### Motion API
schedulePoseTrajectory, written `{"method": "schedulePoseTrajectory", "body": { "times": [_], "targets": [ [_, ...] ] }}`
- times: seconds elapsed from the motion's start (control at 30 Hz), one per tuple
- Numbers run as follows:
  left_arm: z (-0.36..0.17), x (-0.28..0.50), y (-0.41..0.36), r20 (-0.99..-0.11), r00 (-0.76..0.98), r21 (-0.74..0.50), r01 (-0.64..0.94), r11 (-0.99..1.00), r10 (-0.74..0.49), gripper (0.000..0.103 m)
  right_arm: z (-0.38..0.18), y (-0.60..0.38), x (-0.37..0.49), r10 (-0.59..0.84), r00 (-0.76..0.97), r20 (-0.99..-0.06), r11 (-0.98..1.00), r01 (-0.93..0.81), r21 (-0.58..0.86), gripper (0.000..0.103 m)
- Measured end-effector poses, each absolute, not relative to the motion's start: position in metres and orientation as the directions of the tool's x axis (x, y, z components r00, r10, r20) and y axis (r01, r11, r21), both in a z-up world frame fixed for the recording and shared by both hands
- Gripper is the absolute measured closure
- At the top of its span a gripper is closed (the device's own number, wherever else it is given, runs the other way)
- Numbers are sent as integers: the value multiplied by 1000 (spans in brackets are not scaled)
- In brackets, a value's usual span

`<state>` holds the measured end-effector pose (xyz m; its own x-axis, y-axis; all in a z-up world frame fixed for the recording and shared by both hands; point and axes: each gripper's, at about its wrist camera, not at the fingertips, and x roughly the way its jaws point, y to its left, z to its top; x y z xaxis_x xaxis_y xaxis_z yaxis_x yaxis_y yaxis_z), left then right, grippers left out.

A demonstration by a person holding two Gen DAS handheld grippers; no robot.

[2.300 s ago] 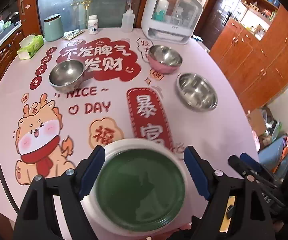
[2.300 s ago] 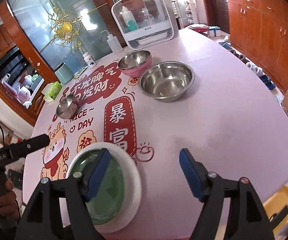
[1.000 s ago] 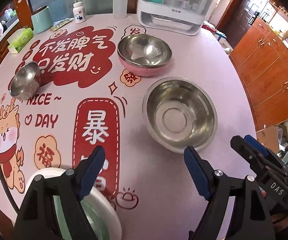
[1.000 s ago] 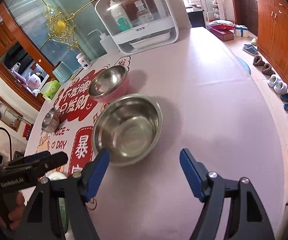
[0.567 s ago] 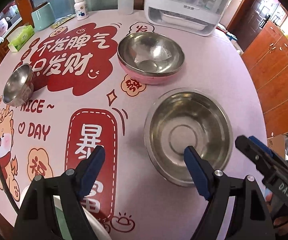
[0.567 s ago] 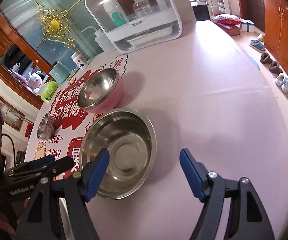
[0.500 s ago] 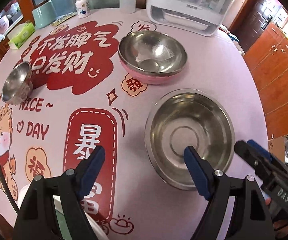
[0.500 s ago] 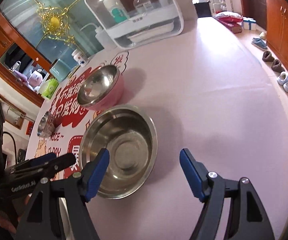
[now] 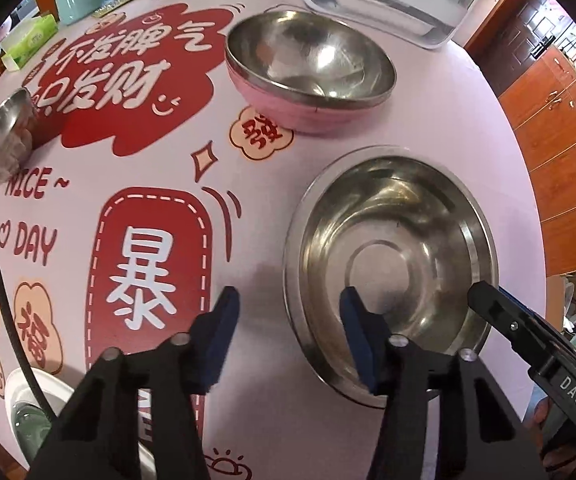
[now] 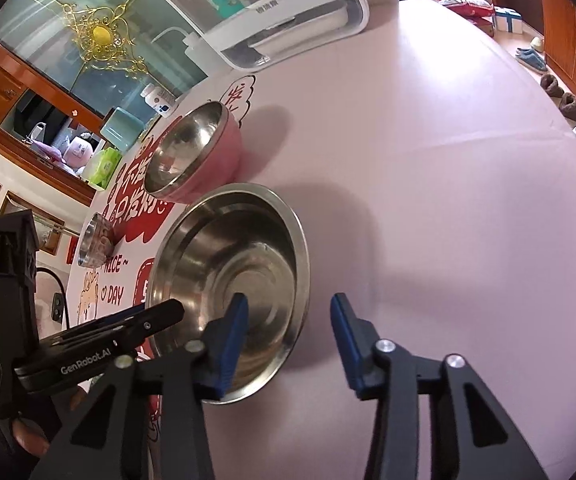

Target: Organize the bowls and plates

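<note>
The pink printed tablecloth (image 9: 328,160) is showing "NICE ~" and "DAY" in red letters, plus large Chinese characters on red patches; the black handheld gripper body (image 10: 87,356) is bearing "GenRobot.AI" in white; the other black gripper body (image 9: 572,396) is reading "DAS"; the white cabinet's label is too small to read.

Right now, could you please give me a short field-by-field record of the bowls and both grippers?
target: large steel bowl, upright and empty on the tablecloth
left gripper: jaws closing, straddling the bowl's near-left rim, pads not pressing yet
right gripper: jaws closing, straddling its opposite rim, not pressing
other bowls: pink bowl behind it; small steel bowl far left
plate: white plate, lower left
</note>
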<state>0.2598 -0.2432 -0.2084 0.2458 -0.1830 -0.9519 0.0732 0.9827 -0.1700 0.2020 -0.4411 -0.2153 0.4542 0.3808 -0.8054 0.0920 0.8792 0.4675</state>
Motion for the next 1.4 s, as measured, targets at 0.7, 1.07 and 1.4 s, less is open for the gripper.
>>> {"method": "schedulePoseTrajectory", "body": {
  "times": [0.7, 1.07, 1.4],
  "targets": [
    [-205, 258, -247, -943, 266, -184, 91, 979, -202, 92, -211, -439, 197, 372, 440, -817, 892, 75, 446, 91],
    [-187, 227, -238, -939, 279, -178, 103, 979, -201, 91, -195, -431, 178, 375, 449, -811, 896, 49, 442, 91],
    [-170, 195, -229, -937, 282, -183, 111, 977, -207, 90, -178, -420, 149, 373, 463, -804, 904, 11, 426, 91]
  ]
}}
